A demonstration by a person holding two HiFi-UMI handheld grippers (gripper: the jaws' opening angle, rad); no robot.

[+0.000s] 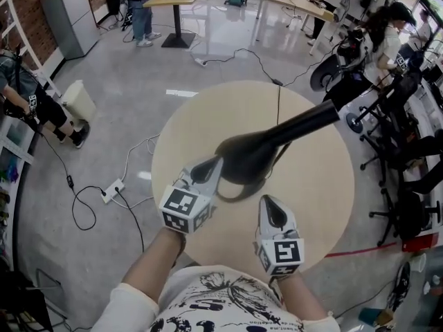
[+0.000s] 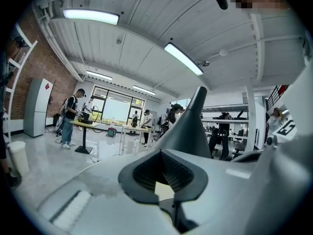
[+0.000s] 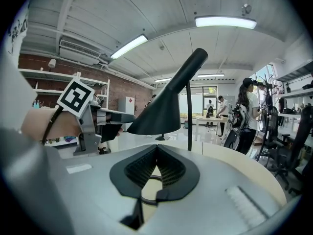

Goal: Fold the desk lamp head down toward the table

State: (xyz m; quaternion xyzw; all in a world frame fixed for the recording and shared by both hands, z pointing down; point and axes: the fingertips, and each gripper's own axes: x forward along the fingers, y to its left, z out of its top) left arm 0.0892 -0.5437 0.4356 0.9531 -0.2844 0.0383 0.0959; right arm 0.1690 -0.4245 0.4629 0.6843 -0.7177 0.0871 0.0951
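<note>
A black desk lamp stands on the round beige table [image 1: 315, 206]. Its cone-shaped head [image 1: 249, 159] hangs over the table's middle, and its neck [image 1: 308, 120] slants up to the right. My left gripper [image 1: 211, 168] is shut, its tip against the left rim of the head. In the left gripper view the cone [image 2: 188, 129] rises just beyond the closed jaws [image 2: 164, 180]. My right gripper [image 1: 271, 209] is shut and empty, just below the head and apart from it. In the right gripper view the head [image 3: 159, 114] and thin stem [image 3: 189, 116] stand ahead, with the left gripper [image 3: 117, 115] at the rim.
The lamp's cable [image 1: 278, 102] runs across the far side of the table to the floor. A power strip [image 1: 112, 190] and wires lie on the floor at left. Office chairs [image 1: 408, 206] crowd the right side. People stand at desks farther back.
</note>
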